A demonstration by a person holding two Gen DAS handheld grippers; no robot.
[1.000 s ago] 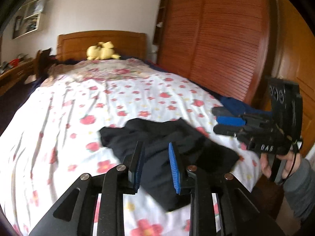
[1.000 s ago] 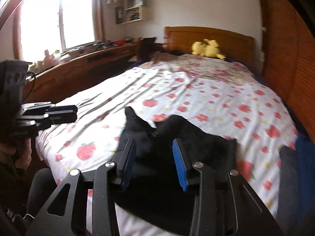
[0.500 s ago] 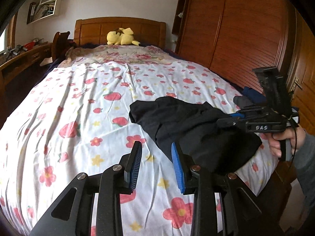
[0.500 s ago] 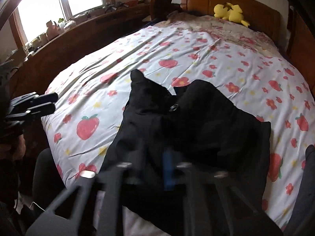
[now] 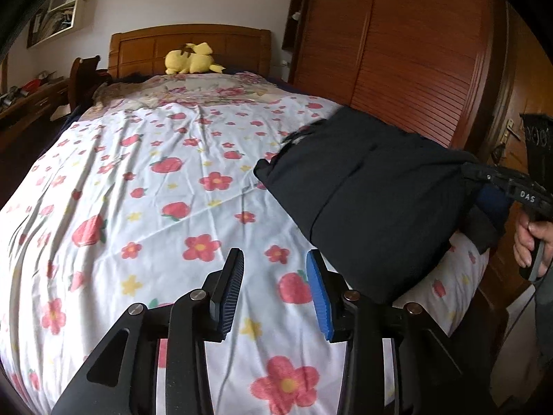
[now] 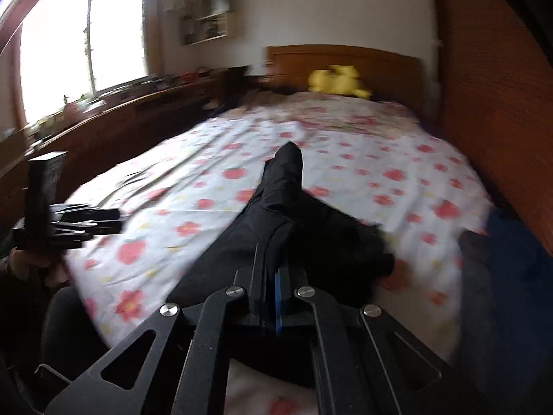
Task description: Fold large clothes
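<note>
Clamped on a fold of the black garment [image 6: 276, 214], the right gripper [image 6: 273, 297] holds the cloth's near edge over the right side of the flowered bedspread [image 6: 207, 159]. Only the left wrist view shows the garment [image 5: 373, 190] lifted and stretched toward that gripper [image 5: 497, 178]. Spread apart, the left gripper [image 5: 274, 294] holds nothing above the bedspread [image 5: 155, 207]. Far off, a yellow plush toy [image 5: 188, 58] lies at the headboard [image 5: 145, 45].
</note>
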